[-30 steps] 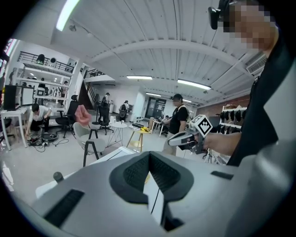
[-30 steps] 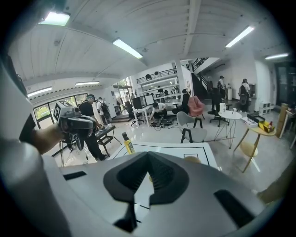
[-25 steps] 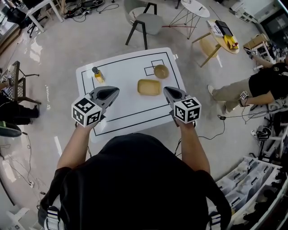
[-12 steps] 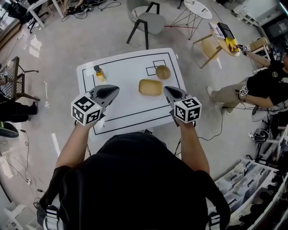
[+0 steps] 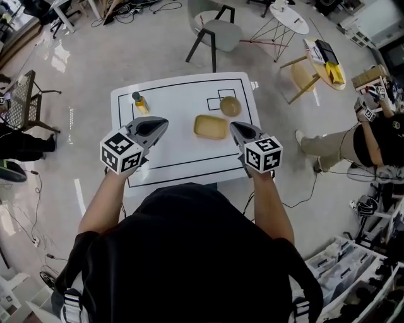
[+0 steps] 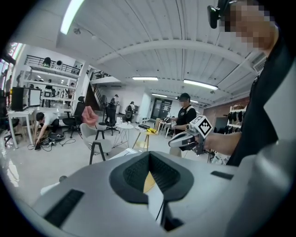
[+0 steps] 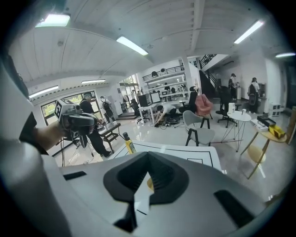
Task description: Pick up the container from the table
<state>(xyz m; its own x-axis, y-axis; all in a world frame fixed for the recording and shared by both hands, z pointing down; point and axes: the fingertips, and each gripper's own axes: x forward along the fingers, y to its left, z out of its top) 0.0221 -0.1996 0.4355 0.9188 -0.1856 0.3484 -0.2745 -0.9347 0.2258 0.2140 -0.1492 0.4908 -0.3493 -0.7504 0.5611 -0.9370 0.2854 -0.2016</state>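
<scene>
head view: a white table [image 5: 183,151] with black lines stands mid-frame on grey floor [image 5: 126,50]. the container [image 5: 210,127] lies at the table's centre, apart from left gripper [image 5: 163,123] and right gripper [image 5: 233,126].
left gripper view: jaws closed, empty.
right gripper view: jaws closed, empty.

Closed claw [image 7: 147,162], white table [image 7: 181,150] beyond

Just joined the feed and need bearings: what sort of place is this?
Probably an open-plan lab office: a white table with black line markings, desks with monitors, and loose cables on the glossy grey floor.
</scene>
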